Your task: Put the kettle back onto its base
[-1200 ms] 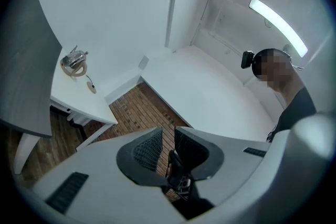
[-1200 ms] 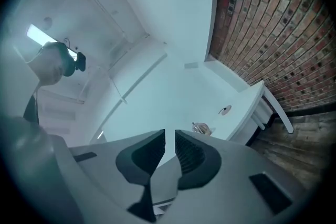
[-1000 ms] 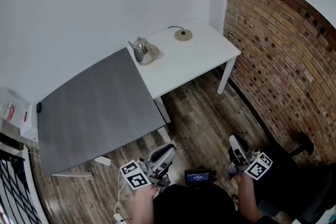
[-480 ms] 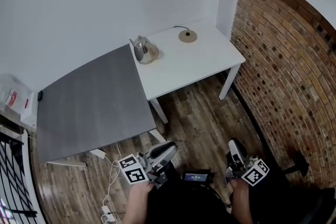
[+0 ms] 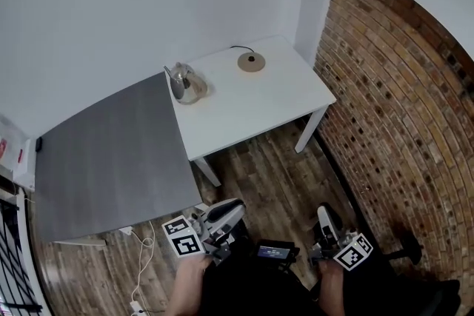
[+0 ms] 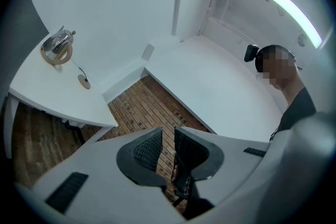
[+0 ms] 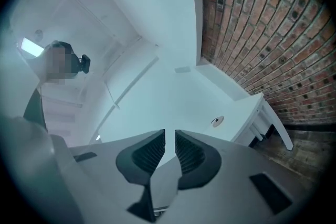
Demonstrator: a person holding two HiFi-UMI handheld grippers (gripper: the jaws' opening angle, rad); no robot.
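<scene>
The steel kettle (image 5: 185,83) stands on the white table (image 5: 259,103), near its left edge, next to the grey table. Its round base (image 5: 251,61) lies apart from it, further right by the wall, with a black cord. Both grippers hang low over the wood floor, well short of the tables. My left gripper (image 5: 235,207) and my right gripper (image 5: 322,212) are shut and empty. The left gripper view shows the kettle (image 6: 56,45) and base (image 6: 84,82) far off beyond the shut left gripper (image 6: 168,136). In the right gripper view, the base (image 7: 217,121) shows past the right gripper (image 7: 169,139); the kettle is out of sight.
A grey table (image 5: 111,152) adjoins the white one on the left. A brick wall (image 5: 392,100) runs along the right. White cables (image 5: 141,263) lie on the wood floor under the grey table. A small black device (image 5: 274,251) sits between my hands.
The whole view has shifted as both grippers were carried across the floor; the tables now sit further left in the picture. The jaws have stayed shut. Kettle and base have kept their places on the table.
</scene>
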